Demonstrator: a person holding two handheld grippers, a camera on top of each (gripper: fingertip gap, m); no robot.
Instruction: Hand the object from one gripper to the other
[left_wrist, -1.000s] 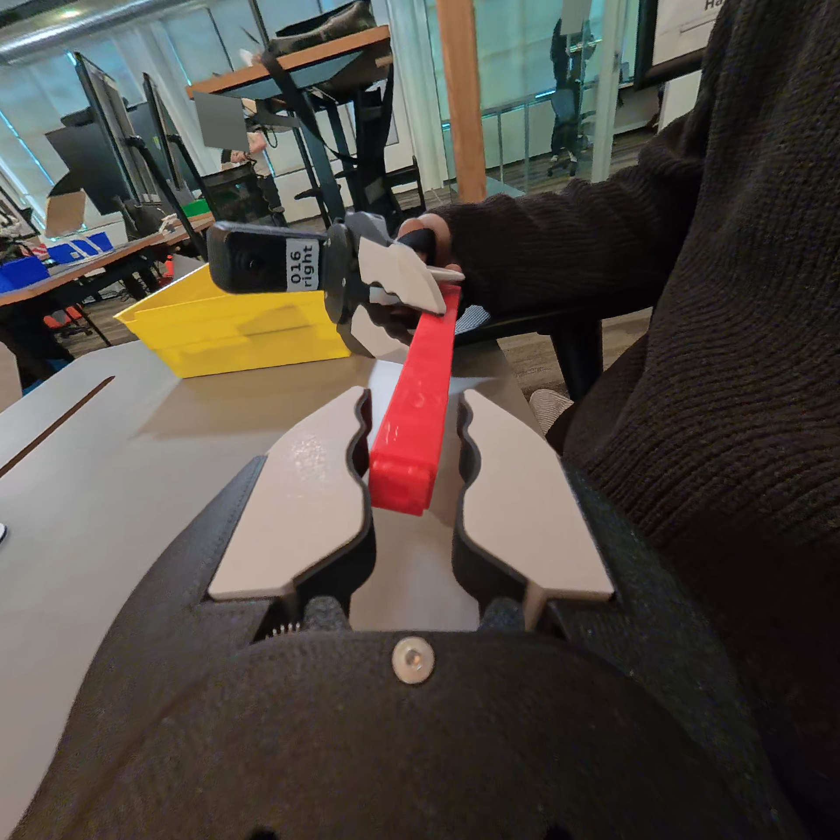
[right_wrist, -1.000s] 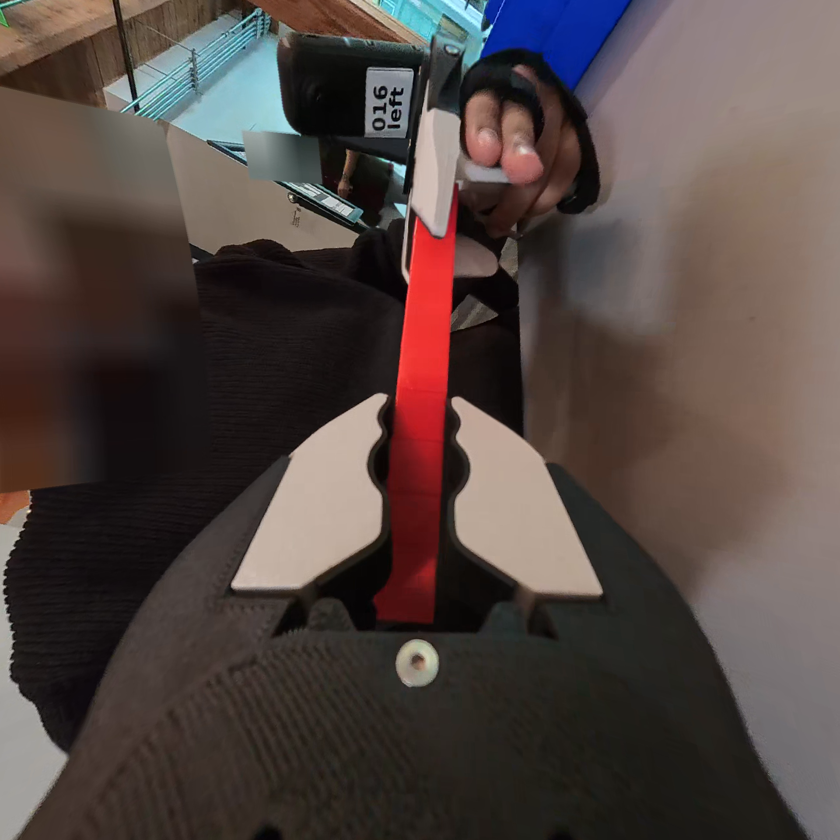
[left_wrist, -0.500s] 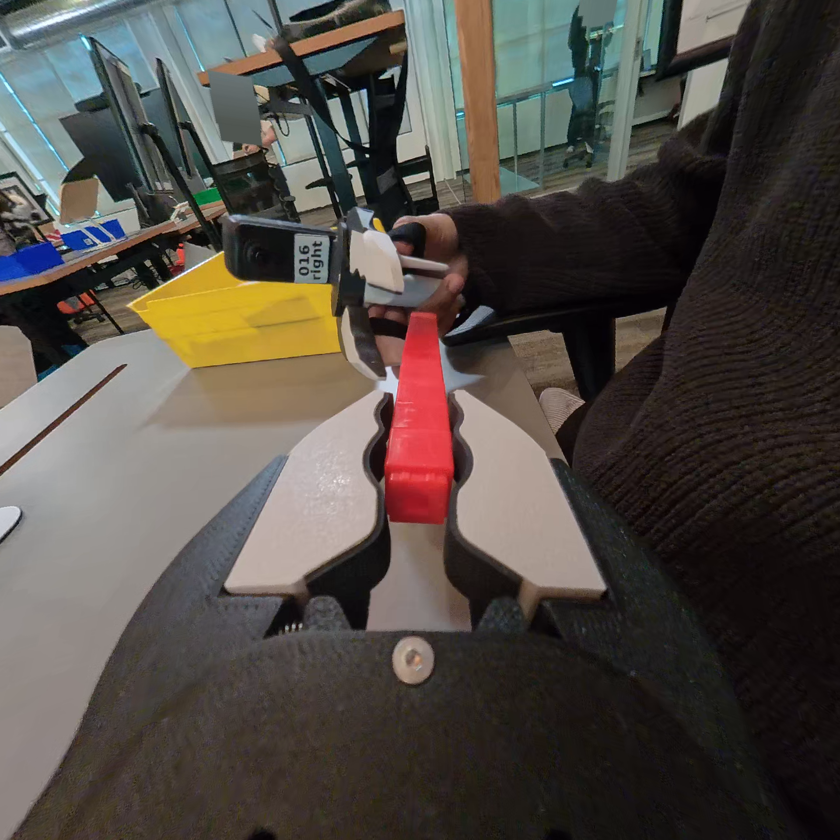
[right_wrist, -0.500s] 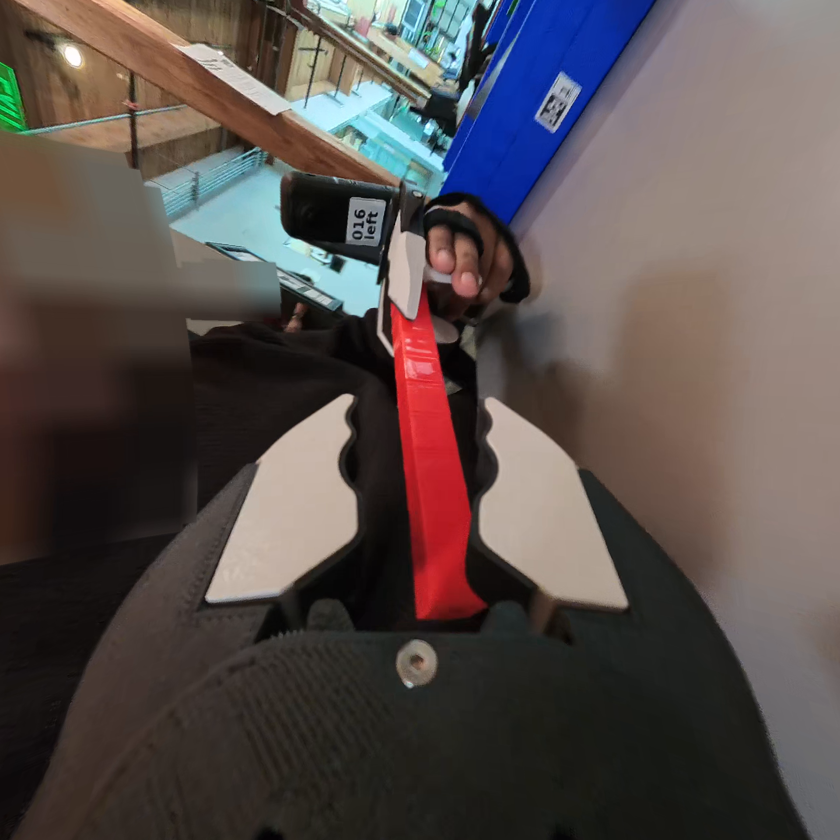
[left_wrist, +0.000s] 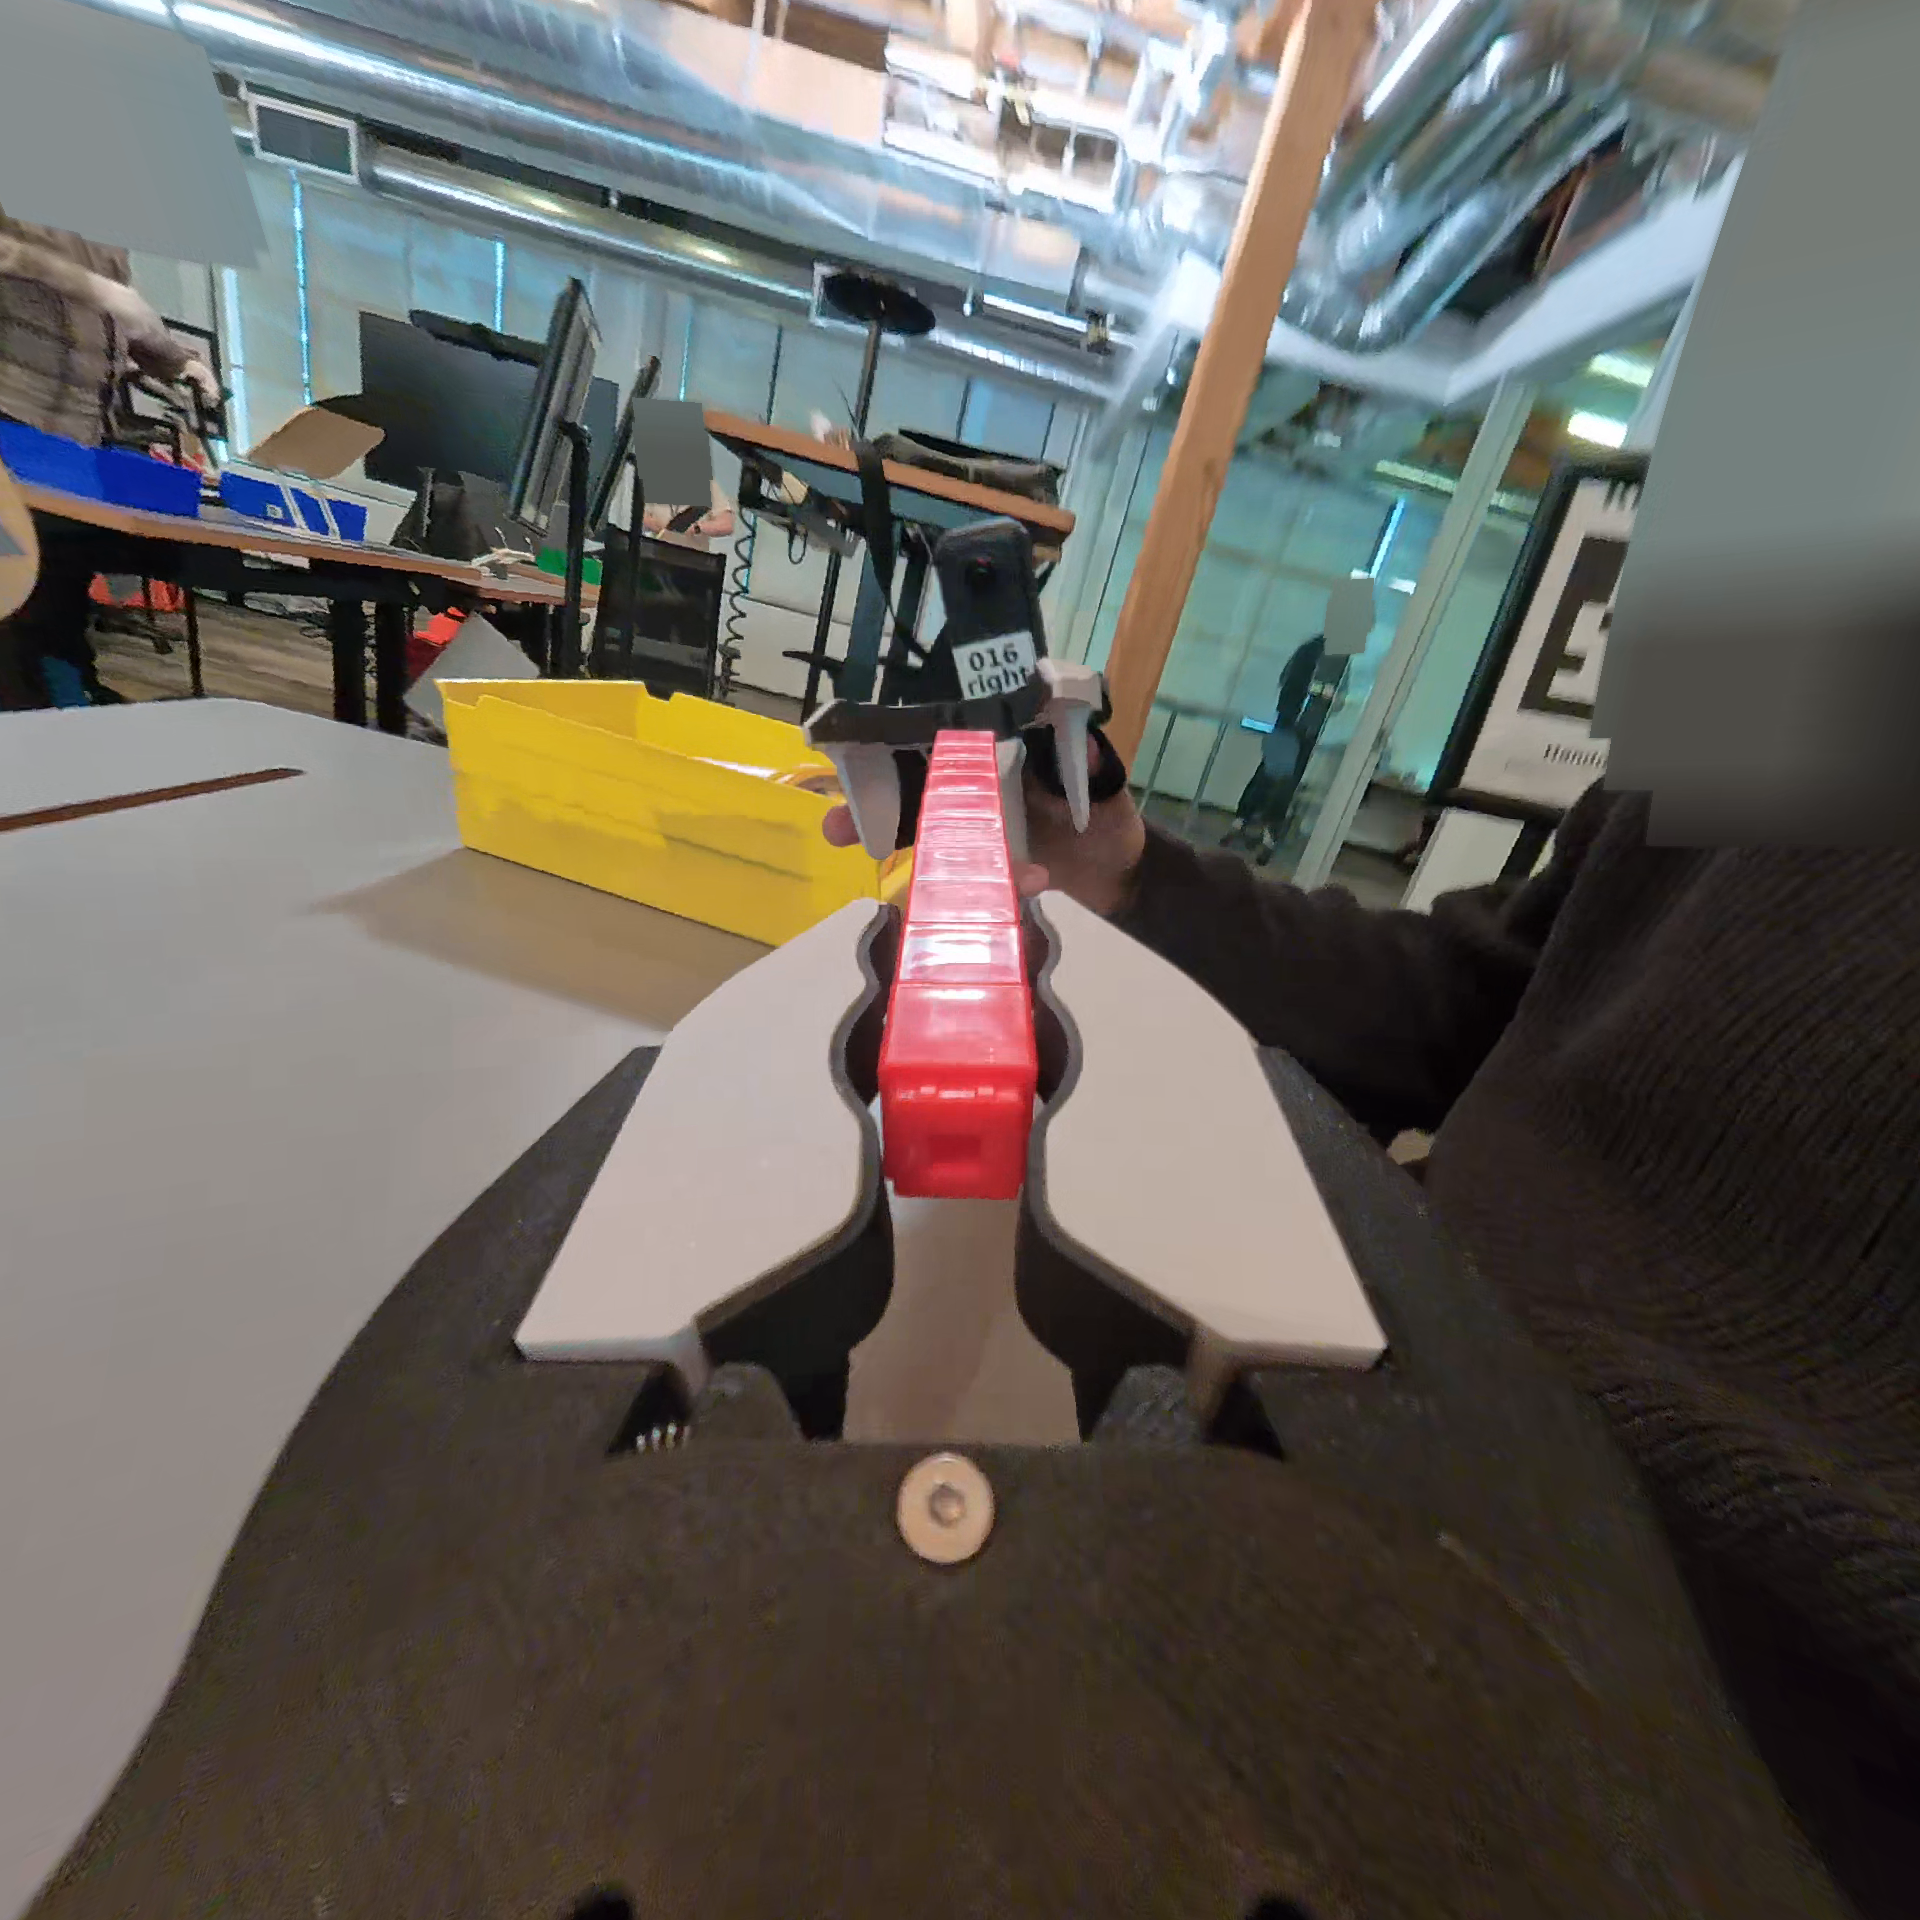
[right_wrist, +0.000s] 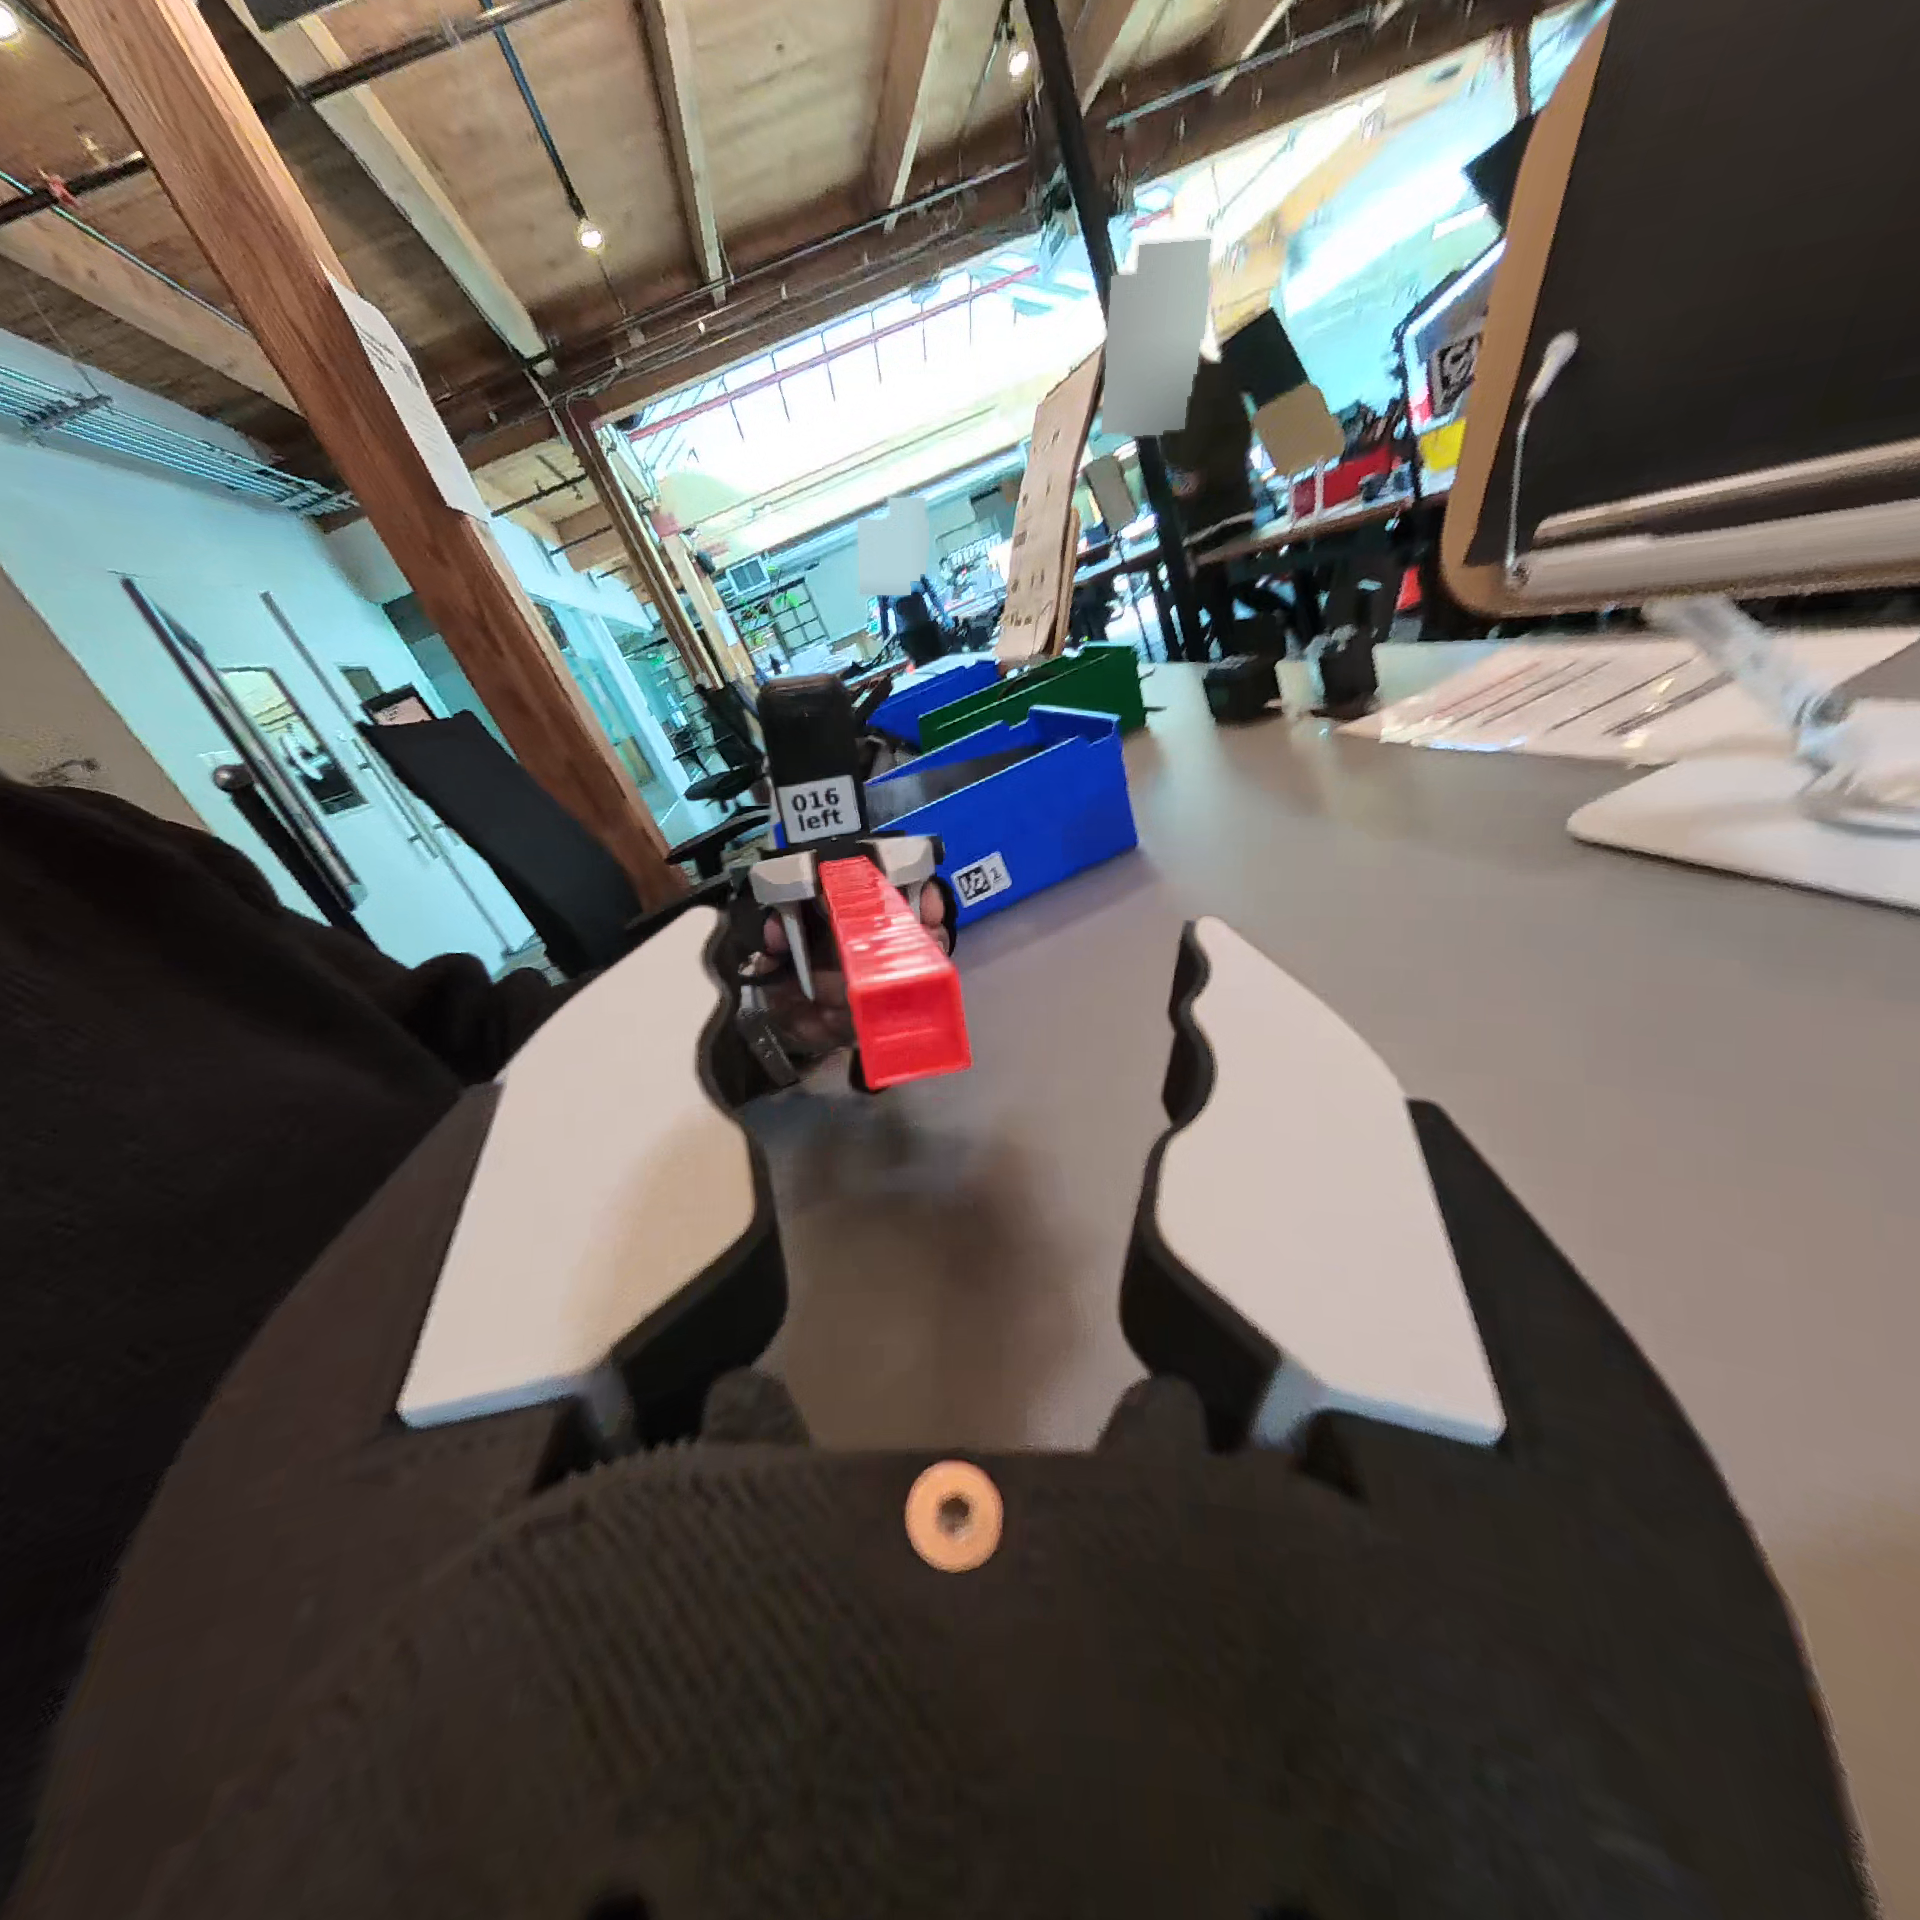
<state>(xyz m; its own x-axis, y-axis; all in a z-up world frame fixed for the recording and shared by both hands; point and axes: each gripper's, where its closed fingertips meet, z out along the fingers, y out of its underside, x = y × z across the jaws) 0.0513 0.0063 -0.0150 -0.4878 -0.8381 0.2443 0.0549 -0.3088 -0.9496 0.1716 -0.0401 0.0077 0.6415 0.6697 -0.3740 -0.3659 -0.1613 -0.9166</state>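
Observation:
A long red bar of joined blocks (left_wrist: 956, 1081) is clamped between the fingers of my left gripper (left_wrist: 956, 925), which is shut on its near end. The bar points away over the grey table (left_wrist: 260, 1039). My right gripper (left_wrist: 966, 800) shows at the bar's far end with its fingers spread to either side of it. In the right wrist view my right gripper (right_wrist: 951, 935) is wide open and empty. The free end of the red bar (right_wrist: 904, 997) sits just past its fingertips, left of centre, touching neither finger. The left gripper (right_wrist: 844, 883) holds the bar behind it.
A yellow bin (left_wrist: 644, 800) stands on the table behind the grippers. A blue bin (right_wrist: 1018, 821) and a green bin (right_wrist: 1039, 696) stand beyond the left gripper. A monitor (right_wrist: 1714, 312) on a white base (right_wrist: 1745, 821) is at the right. The person's dark sleeve (left_wrist: 1558, 1143) fills one side. My right fingertips sit around 15 centimetres from my left ones.
The left gripper closed on the red bar. The right gripper let go, opened wide and drew back along the bar to its far end. Both grippers rolled from sideways to level.

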